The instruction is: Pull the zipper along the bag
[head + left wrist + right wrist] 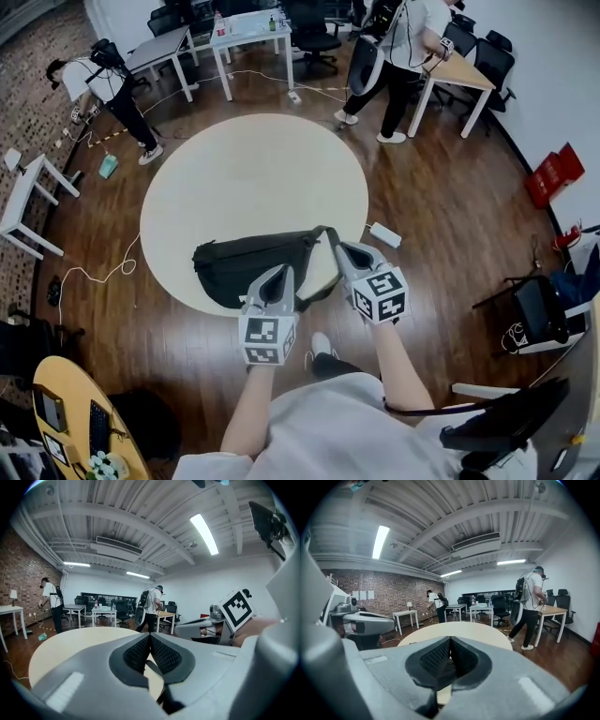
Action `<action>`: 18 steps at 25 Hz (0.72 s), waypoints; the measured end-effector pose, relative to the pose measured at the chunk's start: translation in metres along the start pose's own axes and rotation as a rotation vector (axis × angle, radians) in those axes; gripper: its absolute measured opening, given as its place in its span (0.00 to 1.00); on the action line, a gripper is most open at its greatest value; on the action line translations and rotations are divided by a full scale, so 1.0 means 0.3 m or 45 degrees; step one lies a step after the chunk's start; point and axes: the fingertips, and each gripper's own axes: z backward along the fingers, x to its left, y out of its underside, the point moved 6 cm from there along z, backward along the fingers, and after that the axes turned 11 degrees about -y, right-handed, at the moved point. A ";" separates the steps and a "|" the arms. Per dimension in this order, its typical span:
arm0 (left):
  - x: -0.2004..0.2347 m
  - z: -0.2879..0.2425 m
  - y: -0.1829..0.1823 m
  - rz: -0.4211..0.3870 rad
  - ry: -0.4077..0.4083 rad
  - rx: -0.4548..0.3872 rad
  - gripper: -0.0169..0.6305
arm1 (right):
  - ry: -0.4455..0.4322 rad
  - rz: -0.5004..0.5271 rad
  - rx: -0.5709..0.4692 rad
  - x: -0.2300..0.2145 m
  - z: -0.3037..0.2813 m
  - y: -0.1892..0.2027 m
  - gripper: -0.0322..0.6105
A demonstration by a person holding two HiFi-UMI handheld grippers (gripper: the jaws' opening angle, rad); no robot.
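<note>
A black bag lies on the near part of a round beige table, and its strap hangs over the near edge. My left gripper sits over the bag's right part. In the left gripper view it is shut, and a thin dark tab that looks like the zipper pull runs down from between the pads. My right gripper is at the bag's right end, where the strap starts. Its jaws are shut with dark bag fabric between the pads.
A white power strip lies on the wood floor right of the table. Two people stand among white desks and office chairs beyond it. A cable trails at the left, and a small yellow table is at the near left.
</note>
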 end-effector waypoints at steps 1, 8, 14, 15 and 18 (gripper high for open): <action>-0.011 -0.056 0.018 0.000 -0.005 0.032 0.05 | -0.006 -0.008 0.026 -0.054 -0.032 0.010 0.03; -0.052 -0.303 0.219 0.091 -0.041 0.317 0.05 | -0.054 0.073 0.293 -0.309 -0.272 0.193 0.03; -0.103 -0.413 0.410 0.170 -0.022 0.504 0.05 | -0.196 0.117 0.484 -0.426 -0.488 0.373 0.03; -0.116 -0.431 0.434 0.181 -0.016 0.531 0.05 | -0.224 0.123 0.515 -0.442 -0.520 0.394 0.03; -0.146 -0.487 0.482 0.184 -0.009 0.590 0.05 | -0.324 0.181 0.591 -0.469 -0.615 0.426 0.03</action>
